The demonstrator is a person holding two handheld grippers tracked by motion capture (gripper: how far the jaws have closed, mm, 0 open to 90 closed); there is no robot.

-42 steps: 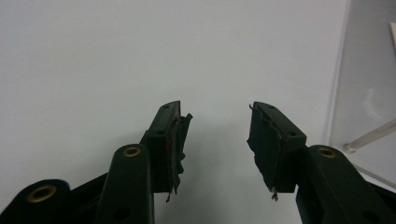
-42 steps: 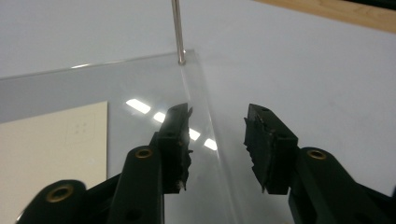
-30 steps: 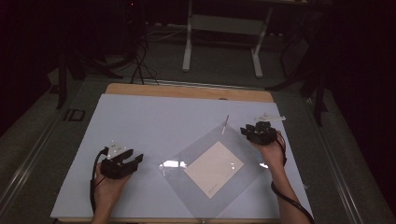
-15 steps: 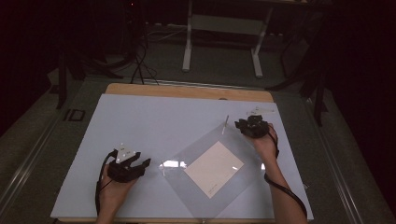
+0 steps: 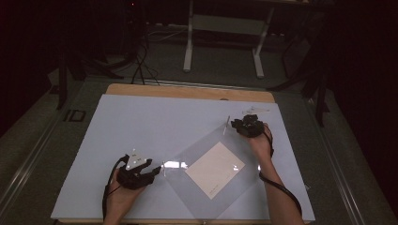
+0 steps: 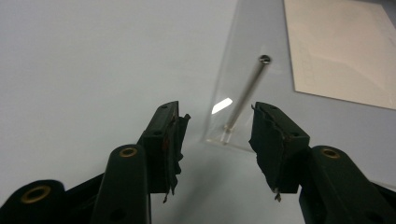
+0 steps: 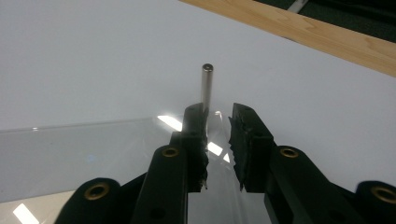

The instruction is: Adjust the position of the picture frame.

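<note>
While the left tool (image 6: pixel 217 140) rests low over the pale worktop (image 5: pixel 155 122) with its two black jaws spread wide and gripping nothing, a thin metal pin (image 6: pixel 245 95) stands on the near corner of a clear plastic sheet (image 6: pixel 252 56) just ahead of the gap between those jaws, apart from both. The right tool (image 7: pixel 217 135) has its jaws much closer together, with a narrow gap between them; a second metal pin (image 7: pixel 206 86) rises upright just beyond the tip of one jaw, and whether that jaw touches it cannot be told. The edge of the clear sheet (image 7: pixel 70 144) runs under this tool. From the high view, the left tool (image 5: pixel 152 172) sits at the sheet's left corner and the right tool (image 5: pixel 237 125) at its far right corner, each held in a hand with a cable trailing back along the forearm. That view also shows the whole clear sheet (image 5: pixel 187 157) lying turned like a diamond near the front of the worktop, with a cream sheet of paper (image 5: pixel 215 169) lying at its middle. The left gripper view catches one corner of that paper (image 6: pixel 336 46), and the right gripper view shows the worktop's bare wooden edge (image 7: pixel 327 39) behind the pin.
</note>
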